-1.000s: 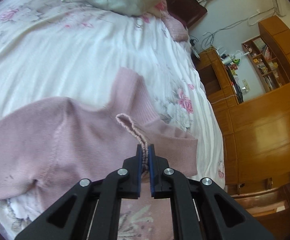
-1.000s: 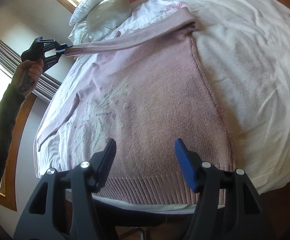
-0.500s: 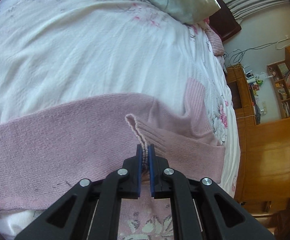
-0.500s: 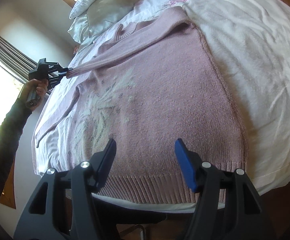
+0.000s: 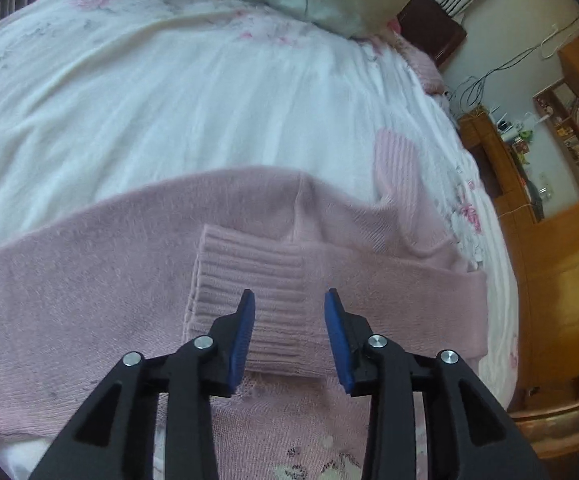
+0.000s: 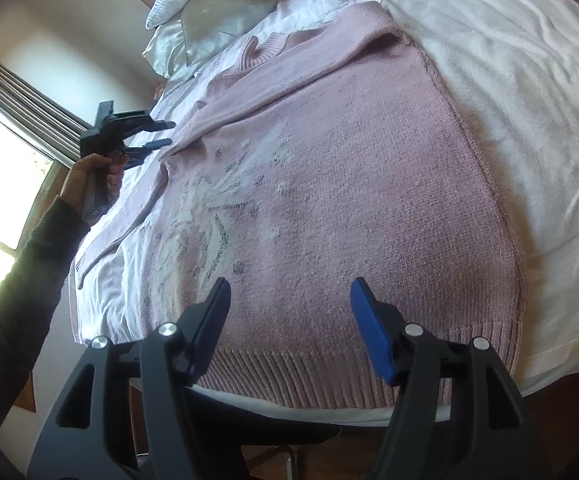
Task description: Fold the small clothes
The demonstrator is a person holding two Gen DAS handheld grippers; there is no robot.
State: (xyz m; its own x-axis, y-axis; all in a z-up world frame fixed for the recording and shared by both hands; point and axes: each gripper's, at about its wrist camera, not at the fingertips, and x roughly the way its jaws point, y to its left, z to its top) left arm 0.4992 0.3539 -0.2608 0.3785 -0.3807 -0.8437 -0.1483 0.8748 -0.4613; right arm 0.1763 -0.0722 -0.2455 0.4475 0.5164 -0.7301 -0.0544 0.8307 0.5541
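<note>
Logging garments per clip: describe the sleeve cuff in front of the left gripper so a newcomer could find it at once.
Start at the bed with its white floral sheet; a pink knitted sweater lies flat on it. One sleeve is folded across the sweater's chest, and its ribbed cuff lies just ahead of the open left gripper. Its raised ribs mark it out from the smoother knit around it.

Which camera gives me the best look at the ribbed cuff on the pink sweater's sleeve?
The left wrist view. The ribbed pink knit cuff lies flat on the pink knitted sweater, right ahead of the open left gripper. The right wrist view shows the same sleeve folded across the chest, its cuff end small and far.
</note>
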